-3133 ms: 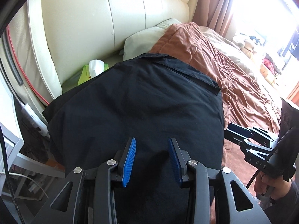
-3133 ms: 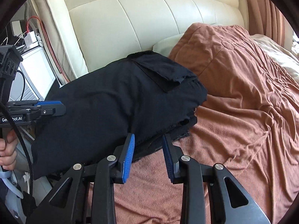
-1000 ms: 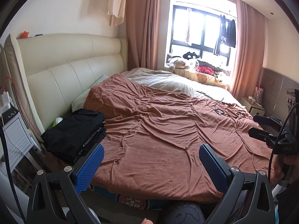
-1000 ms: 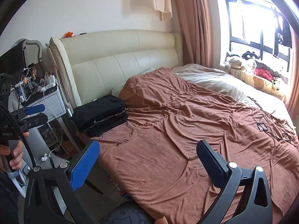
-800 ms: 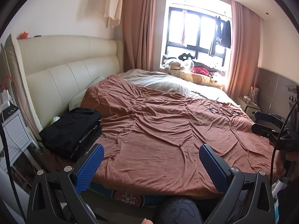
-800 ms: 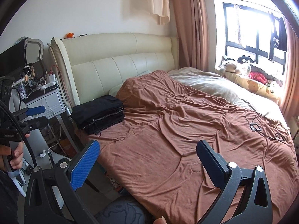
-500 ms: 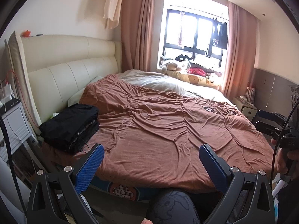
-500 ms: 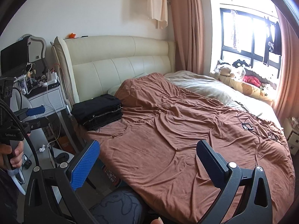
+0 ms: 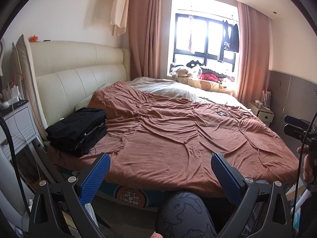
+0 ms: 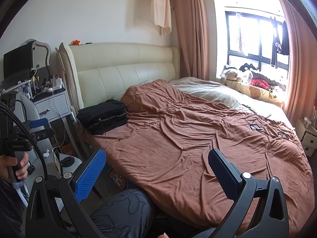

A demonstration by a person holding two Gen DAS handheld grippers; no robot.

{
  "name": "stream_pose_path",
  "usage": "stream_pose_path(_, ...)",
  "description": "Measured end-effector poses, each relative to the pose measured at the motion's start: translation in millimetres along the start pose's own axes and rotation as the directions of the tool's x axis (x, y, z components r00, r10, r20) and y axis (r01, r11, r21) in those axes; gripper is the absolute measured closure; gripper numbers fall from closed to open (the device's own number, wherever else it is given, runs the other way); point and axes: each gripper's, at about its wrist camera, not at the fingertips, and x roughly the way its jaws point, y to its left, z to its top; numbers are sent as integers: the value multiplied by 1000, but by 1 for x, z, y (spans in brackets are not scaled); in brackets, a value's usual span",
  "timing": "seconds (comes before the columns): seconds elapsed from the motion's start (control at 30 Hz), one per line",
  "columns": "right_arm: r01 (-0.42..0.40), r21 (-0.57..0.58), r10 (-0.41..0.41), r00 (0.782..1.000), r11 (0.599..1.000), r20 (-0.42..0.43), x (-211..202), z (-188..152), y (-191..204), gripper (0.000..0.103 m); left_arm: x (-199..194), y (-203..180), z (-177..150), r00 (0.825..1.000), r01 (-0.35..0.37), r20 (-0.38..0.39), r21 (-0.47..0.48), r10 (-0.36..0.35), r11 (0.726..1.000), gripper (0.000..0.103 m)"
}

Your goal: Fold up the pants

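Bedroom, bed (image 9: 178, 144) under a rumpled rust-brown blanket (image 10: 198, 138), padded cream headboard (image 9: 79, 79) at far left. Pants (image 9: 78, 128) – black, matte woven cloth – lie as a squared, layered stack on the bed's far-left corner, near the headboard; folding looks complete, nothing visibly left. Left gripper (image 9: 160, 175) and right gripper (image 10: 156, 171) – jaws spread wide, empty, blue ribbed pads – both well apart from the stack

Matt black cloth pants (image 9: 77, 128); glossy leather headboard (image 9: 79, 81).

folded pants (image 9: 78, 130) on bed's (image 9: 178, 154) left corner
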Motion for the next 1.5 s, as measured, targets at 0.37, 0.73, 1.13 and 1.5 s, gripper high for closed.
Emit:
stream_pose_path(0.37, 18, 77, -24, 997, 997, 73, -33, -49, -4, 0, -3, -24, -33, 999, -8, 37, -4, 8, 1000, 1)
stream_pose_path(0.73, 50, 108, -57, 997, 993, 56, -28, -79, -3, 0, 12, -27, -53, 999, -14, 29, -35, 16, 999, 1)
stream_pose_path(1.13, 90, 150, -99, 994, 985, 55, -24, -94, -7, 0, 23, -32, -55, 998, -11, 63, -23, 12, 1000, 1)
stream_pose_path(1.5, 96, 153, -103, 994, 984, 39, -23, -95, -7, 0, 19, -28, -58, 998, -15, 64, -41, 18, 999, 1)
